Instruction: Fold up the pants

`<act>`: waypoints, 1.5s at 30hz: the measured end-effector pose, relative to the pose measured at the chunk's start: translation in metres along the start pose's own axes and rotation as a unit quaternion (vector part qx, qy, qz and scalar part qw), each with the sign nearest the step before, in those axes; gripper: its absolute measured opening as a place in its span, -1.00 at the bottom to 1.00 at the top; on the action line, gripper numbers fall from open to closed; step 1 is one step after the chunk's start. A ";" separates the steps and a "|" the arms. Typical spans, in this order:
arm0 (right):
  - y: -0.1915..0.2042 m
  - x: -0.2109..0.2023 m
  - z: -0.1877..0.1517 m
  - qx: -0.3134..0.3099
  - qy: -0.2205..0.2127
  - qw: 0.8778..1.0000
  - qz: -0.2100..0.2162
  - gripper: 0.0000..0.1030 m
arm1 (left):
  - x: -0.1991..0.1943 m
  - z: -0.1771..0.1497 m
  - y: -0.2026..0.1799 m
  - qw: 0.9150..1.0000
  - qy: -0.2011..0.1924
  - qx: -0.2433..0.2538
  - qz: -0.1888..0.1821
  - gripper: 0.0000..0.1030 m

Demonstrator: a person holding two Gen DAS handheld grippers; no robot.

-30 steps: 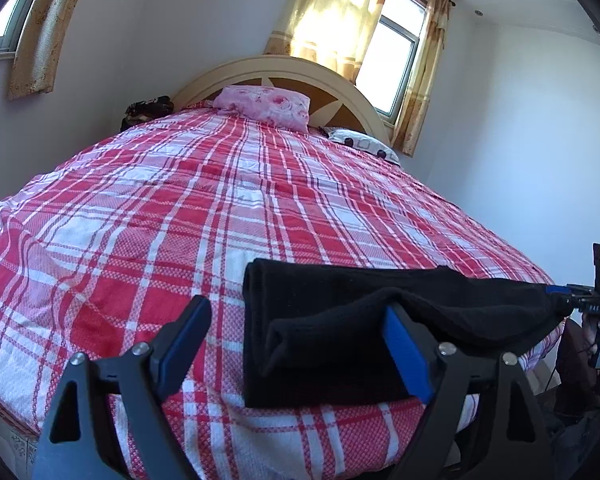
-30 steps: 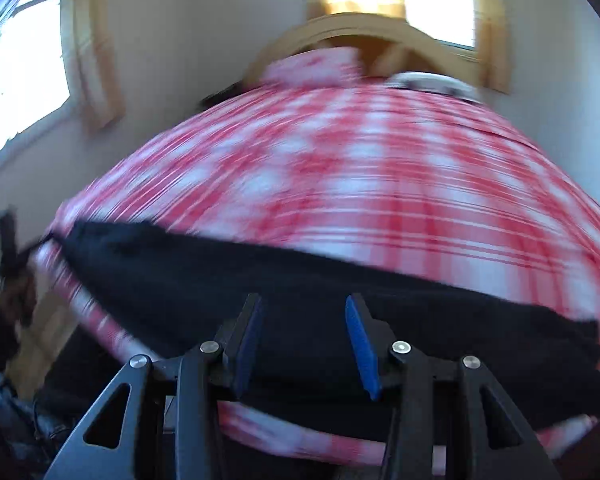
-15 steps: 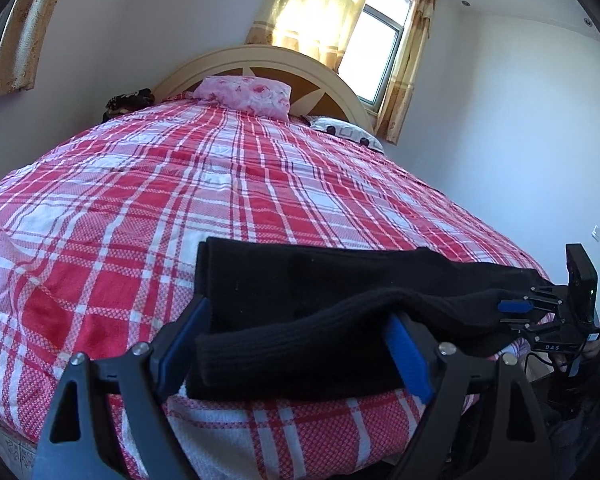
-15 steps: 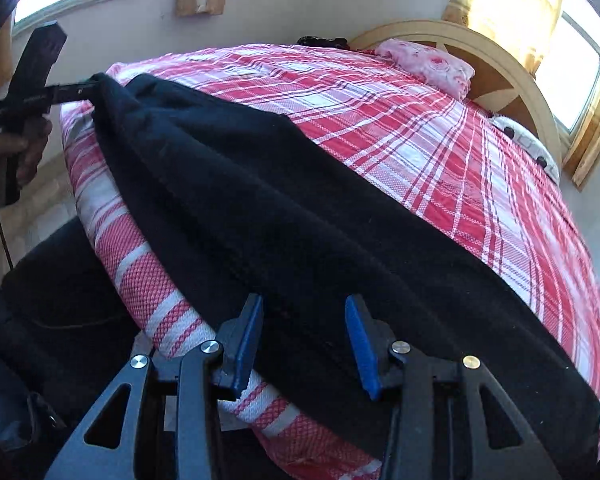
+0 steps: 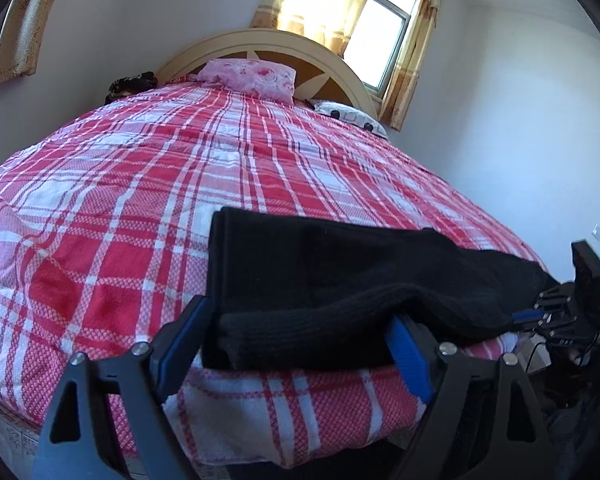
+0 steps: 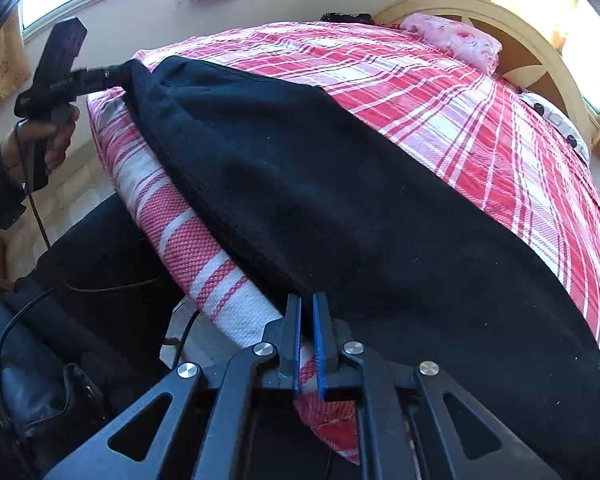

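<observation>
Black pants (image 5: 340, 272) lie lengthwise along the near edge of the bed (image 5: 140, 200), folded into a long band. In the left wrist view my left gripper (image 5: 298, 312) stands wide, its blue pads on either side of the thick left end of the pants. My right gripper (image 6: 306, 300) points steeply down at the bed's edge. Its jaws are closing, nearly together, with the near hem of the pants (image 6: 340, 184) pinched between the pads. The right gripper (image 5: 536, 312) shows at the pants' right end, and the left gripper (image 6: 116, 72) at their far end.
The red and white plaid cover reaches back to a pink pillow (image 5: 252, 76) and a curved headboard (image 5: 260, 40). A hand (image 6: 56, 136) holds the left gripper's handle. The person's dark-clothed legs (image 6: 100, 260) stand against the bed's edge. A window (image 5: 380, 24) is behind the headboard.
My left gripper slid forward until the pants' end lay between its jaws. My right gripper swung down to the near hem, rolled, and its jaws came together on the cloth.
</observation>
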State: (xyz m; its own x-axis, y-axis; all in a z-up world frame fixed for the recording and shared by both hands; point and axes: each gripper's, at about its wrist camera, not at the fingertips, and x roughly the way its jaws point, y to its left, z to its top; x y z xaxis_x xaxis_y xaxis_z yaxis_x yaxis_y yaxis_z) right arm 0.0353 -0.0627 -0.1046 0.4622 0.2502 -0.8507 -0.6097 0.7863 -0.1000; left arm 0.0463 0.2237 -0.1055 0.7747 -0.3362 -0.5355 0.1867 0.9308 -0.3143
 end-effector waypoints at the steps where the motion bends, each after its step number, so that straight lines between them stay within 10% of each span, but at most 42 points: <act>1: 0.001 -0.002 0.002 -0.004 0.003 1.000 0.005 -0.78 | -0.002 -0.003 0.001 1.000 0.004 0.008 0.004 0.72; 7: -0.007 -0.030 0.028 0.003 -0.025 0.997 0.074 -0.26 | -0.014 -0.010 0.010 1.000 -0.004 0.006 0.004 0.73; 18: 0.047 -0.005 0.174 -0.046 -0.089 0.988 0.121 -0.25 | -0.021 -0.006 0.001 0.999 -0.040 0.030 0.013 0.73; 31: 0.094 0.097 0.299 -0.048 -0.027 0.980 0.191 -0.25 | -0.036 -0.031 0.030 0.985 -0.007 -0.109 -0.135 0.74; 38: 0.100 0.130 0.321 0.010 0.053 0.977 0.208 -0.25 | -0.037 -0.027 0.040 0.971 -0.023 -0.180 -0.153 0.74; 45: 0.120 0.143 0.332 0.021 0.097 0.974 0.204 -0.25 | -0.038 -0.021 0.029 0.979 -0.009 -0.159 -0.126 0.46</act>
State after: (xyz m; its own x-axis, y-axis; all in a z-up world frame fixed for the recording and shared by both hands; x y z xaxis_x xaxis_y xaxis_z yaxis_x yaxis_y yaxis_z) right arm 0.2421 0.2548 -0.0666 0.0542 0.4387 -0.8970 -0.6887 0.6669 0.2846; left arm 0.0096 0.2606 -0.1104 0.7396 -0.5440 -0.3963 0.1780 0.7259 -0.6643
